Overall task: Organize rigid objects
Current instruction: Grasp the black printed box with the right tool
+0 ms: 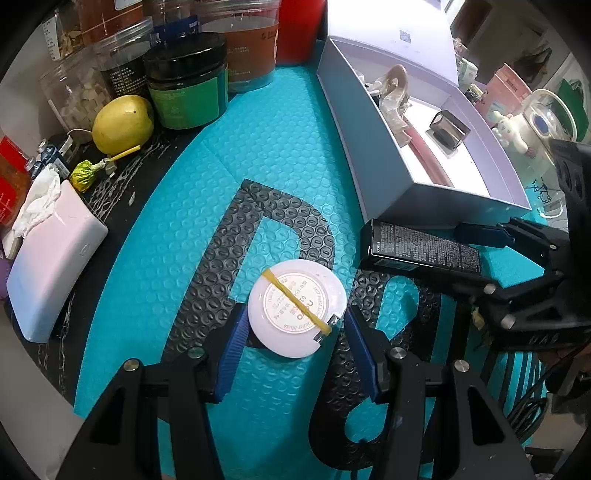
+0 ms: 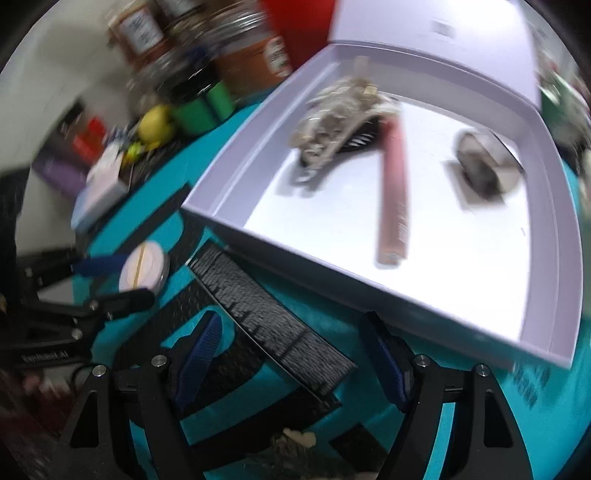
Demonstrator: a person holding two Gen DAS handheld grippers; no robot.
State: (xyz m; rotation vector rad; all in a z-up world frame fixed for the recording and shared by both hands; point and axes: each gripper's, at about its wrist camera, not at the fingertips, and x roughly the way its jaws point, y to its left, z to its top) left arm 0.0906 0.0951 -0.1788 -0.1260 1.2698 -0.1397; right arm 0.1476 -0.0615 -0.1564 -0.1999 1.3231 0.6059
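The white box (image 2: pixel 229 206) at the mat's far edge already holds a hair clip (image 2: pixel 332 110), pink tube (image 2: pixel 393 192) and small case (image 2: pixel 484 166). Left gripper (image 1: pixel 293 321) pinches the round compact (image 1: pixel 297 308); right gripper (image 2: pixel 291 358), spread, straddles the black carton (image 2: pixel 266 310), both seemingly still to box.

Right wrist view is motion-blurred throughout: jar labels (image 2: pixel 140 27) unreadable, the pale tangle (image 2: pixel 332 110) in the white box (image 2: pixel 229 173) unidentifiable. Left wrist view: far jars (image 1: pixel 236 40) cut off at top edge, right gripper (image 1: pixel 491 236) partly hidden behind the black carton (image 1: pixel 424 249).
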